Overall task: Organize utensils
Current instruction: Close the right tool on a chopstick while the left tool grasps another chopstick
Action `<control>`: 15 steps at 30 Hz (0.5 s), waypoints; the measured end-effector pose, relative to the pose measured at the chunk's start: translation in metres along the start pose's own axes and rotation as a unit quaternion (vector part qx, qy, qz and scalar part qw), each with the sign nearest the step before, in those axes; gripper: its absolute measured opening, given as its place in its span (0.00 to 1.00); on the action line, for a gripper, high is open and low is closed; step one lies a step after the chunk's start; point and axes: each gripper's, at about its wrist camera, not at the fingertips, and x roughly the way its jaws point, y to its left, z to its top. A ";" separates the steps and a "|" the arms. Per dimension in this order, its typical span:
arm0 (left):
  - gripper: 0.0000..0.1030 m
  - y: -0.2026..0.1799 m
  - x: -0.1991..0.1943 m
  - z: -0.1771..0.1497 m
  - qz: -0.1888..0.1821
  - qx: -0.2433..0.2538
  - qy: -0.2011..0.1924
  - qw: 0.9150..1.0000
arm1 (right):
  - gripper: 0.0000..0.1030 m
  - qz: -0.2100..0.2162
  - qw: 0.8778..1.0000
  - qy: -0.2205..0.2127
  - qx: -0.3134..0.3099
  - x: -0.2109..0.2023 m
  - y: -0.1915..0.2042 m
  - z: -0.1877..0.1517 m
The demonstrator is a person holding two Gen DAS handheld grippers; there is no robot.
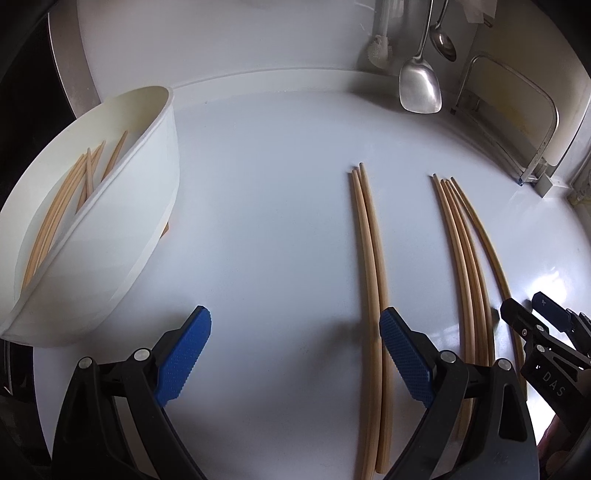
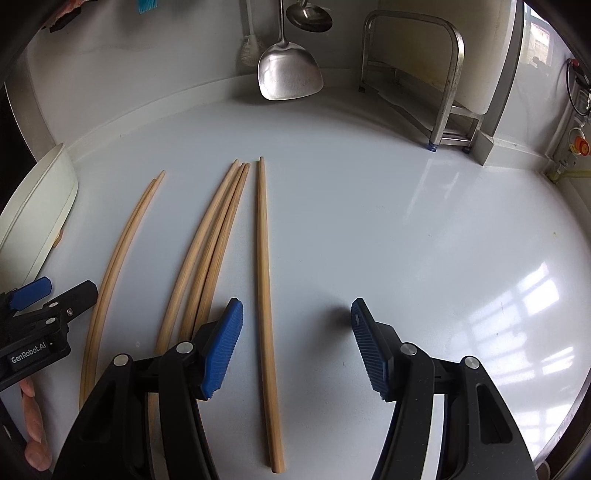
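Pale wooden chopsticks lie on a glossy white countertop [image 2: 369,206], sorted into loose groups that all run from the bottom of the frame toward the top. In the right wrist view, a single straight chopstick [image 2: 266,280] sits just left of centre, apart from its neighbours. To its left is a bundle of about four chopsticks [image 2: 210,251], touching one another. Further left lies a close pair of chopsticks [image 2: 118,251].

I read the lone stick as the next one to collect. My right gripper [image 2: 297,343] hovers over it with its blue ribbed jaws spread, and the stick lies between them, nearer the left one, untouched. Nothing is held.

In the left wrist view, my left gripper [image 1: 295,354] also stands spread wide and empty. The pair of chopsticks passes just beside its right jaw, so I judge it is lined up near them, not gripping.

At the left edge of that view, a white oval plastic tub [image 1: 122,206] is tipped on its side with its mouth facing me. Several chopsticks [image 1: 62,206] already rest inside it, so it seems to be the destination, and the job looks partly done.

Further out, a white wall meets the counter. A steel spatula [image 2: 288,74] and a steel ladle [image 2: 308,16] hang at upper centre of the right view, with a steel rack [image 2: 443,74] at upper right.
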 end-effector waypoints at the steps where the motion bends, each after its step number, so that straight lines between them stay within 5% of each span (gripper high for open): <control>1: 0.88 -0.001 0.000 -0.001 0.002 0.002 0.001 1.000 | 0.57 0.000 1.000 0.000 0.000 0.000 0.000 0.000; 15: 0.90 0.000 0.007 -0.004 0.008 -0.005 0.012 1.000 | 0.57 -0.001 1.000 -0.002 0.001 -0.003 -0.004 -0.002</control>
